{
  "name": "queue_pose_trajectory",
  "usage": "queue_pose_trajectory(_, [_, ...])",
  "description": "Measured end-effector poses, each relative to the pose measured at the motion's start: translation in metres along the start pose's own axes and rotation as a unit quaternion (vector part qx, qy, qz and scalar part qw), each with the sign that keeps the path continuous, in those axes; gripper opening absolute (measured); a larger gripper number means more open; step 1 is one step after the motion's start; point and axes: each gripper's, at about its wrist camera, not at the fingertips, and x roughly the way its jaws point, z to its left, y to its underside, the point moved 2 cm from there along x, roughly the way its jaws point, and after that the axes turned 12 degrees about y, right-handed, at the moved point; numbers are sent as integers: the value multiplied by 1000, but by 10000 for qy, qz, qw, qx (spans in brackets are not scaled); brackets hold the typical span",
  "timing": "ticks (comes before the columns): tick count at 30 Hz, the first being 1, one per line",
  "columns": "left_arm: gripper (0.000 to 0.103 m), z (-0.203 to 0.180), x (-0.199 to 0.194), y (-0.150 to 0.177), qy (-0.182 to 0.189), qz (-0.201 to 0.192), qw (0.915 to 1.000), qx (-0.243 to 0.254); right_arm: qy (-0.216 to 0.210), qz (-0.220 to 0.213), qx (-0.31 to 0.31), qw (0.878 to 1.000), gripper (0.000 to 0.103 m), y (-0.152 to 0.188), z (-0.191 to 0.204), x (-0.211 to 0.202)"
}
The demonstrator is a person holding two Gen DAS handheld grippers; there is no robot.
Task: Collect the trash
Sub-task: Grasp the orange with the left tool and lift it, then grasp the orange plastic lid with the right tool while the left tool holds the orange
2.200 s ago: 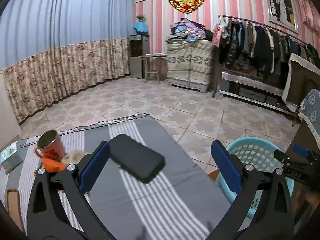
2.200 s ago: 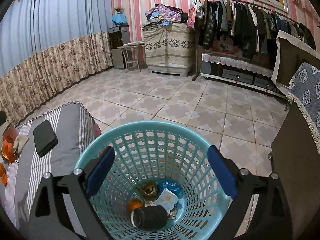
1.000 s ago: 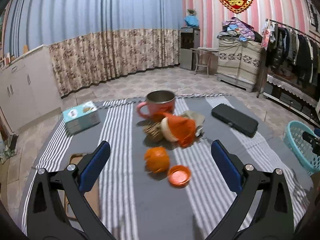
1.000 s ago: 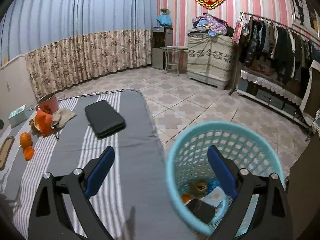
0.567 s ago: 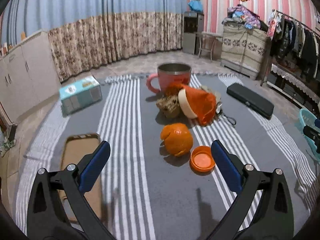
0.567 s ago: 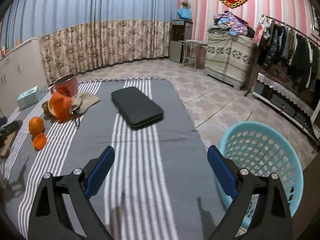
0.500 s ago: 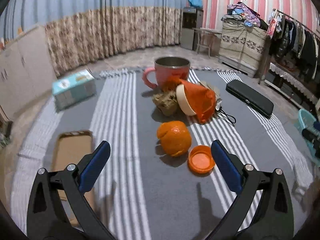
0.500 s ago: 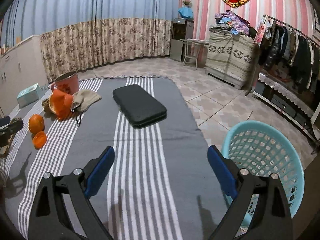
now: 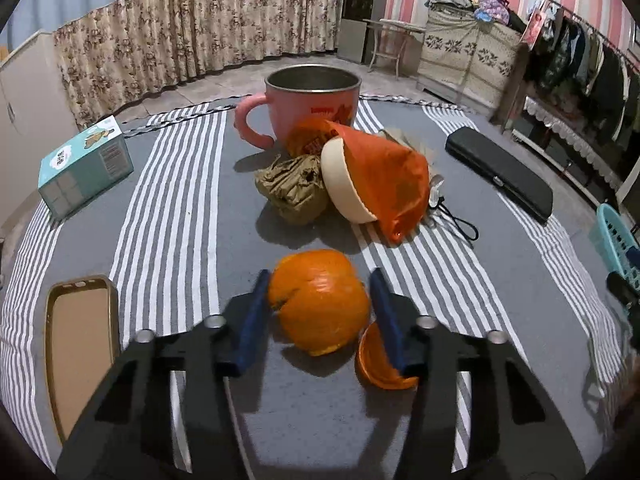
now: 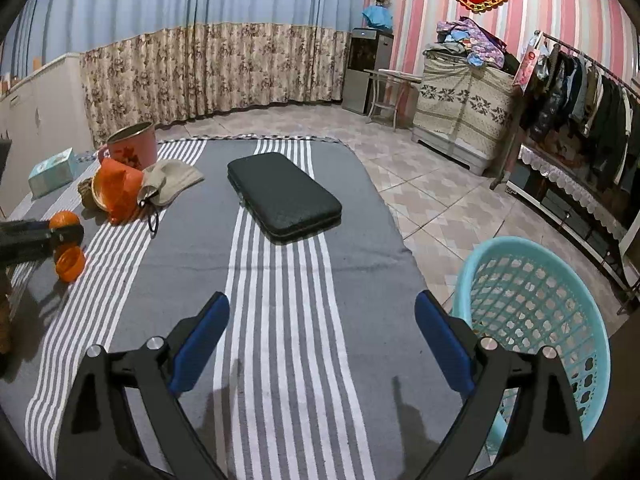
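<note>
Where the striped cloth covers the surface (image 9: pixel 172 184), a brown phone case (image 9: pixel 80 344) lies at the far left edge in the left wrist view, with a teal carton (image 9: pixel 86 168) beyond it. The left hand-held gripper (image 9: pixel 320 312) has its 2 blue fingers closed in on either side of the orange peel ball (image 9: pixel 320 300), touching or nearly touching it, so it looks clenched around the ball, which sits on the cloth. An orange lid (image 9: pixel 380 364) lies just beside the right finger, partly under it. Behind stand a pink mug (image 9: pixel 308 100), a crumpled brown paper wad (image 9: pixel 292 188) and a tipped cup in an orange bag (image 9: pixel 376 180). A black case (image 9: pixel 500 172) lies further right. In the right wrist view, the right hand-held gripper (image 10: pixel 320 344) hangs released, fingers wide apart, over bare cloth. The teal basket (image 10: pixel 532 292) stands on the floor just beside the surface's right edge.
</note>
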Motion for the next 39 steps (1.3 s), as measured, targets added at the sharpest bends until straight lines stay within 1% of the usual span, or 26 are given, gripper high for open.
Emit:
queue_pose_trajectory(4, [38, 3, -8, 3, 79, -19, 10000, -9, -192, 40, 48, 9998, 92, -1, 11, -2])
queue_pose_trajectory(7, [38, 5, -25, 3, -44, -137, 9998, 156, -364, 96, 161, 9992, 92, -6, 26, -5])
queue_pose_trajectory(9, [38, 10, -42, 5, -177, -286, 9990, 300, -523, 93, 186, 9984, 92, -8, 39, -8])
queue_pose_trajectory(11, [38, 22, -59, 6, -360, -394, 9980, 332, -571, 111, 142, 9982, 92, -9, 54, -9])
queue_pose_trajectory(15, [38, 56, -91, 16, -516, -550, 9971, 71, -837, 305, 97, 9960, 92, -7, 95, -7])
queue_pose_trajectory(21, [38, 100, -126, 35, -743, -765, 9940, -227, -1069, 231, -326, 9935, 92, -14, 160, -21])
queue_pose_trajectory(26, [38, 125, -135, 48, -792, -808, 9923, -508, -1143, 363, -676, 9905, 92, -15, 203, -19])
queue_pose_trajectory(29, [38, 134, -137, 54, -856, -810, 9914, -571, -1121, 451, -783, 9896, 92, -15, 217, -16])
queue_pose_trajectory(31, [38, 137, -139, 56, -878, -836, 9908, -608, -1067, 520, -857, 9892, 89, -15, 222, -13])
queue_pose_trajectory(32, [38, 137, -141, 56, -878, -856, 9905, -623, -1056, 566, -900, 9887, 80, -14, 224, -11])
queue_pose_trajectory(33, [38, 138, -142, 56, -879, -881, 9902, -634, -1082, 636, -942, 9876, 66, -12, 225, -9])
queue_pose_trajectory(37, [38, 141, -146, 55, -903, -980, 9886, -703, -1259, 687, -982, 9848, 51, -10, 226, -7])
queue_pose_trajectory(38, [38, 140, -146, 55, -907, -985, 9884, -720, -1322, 667, -1013, 9838, 44, -9, 227, -8])
queue_pose_trajectory(39, [38, 139, -146, 54, -915, -983, 9883, -722, -1336, 639, -1031, 9836, 40, -10, 227, -10])
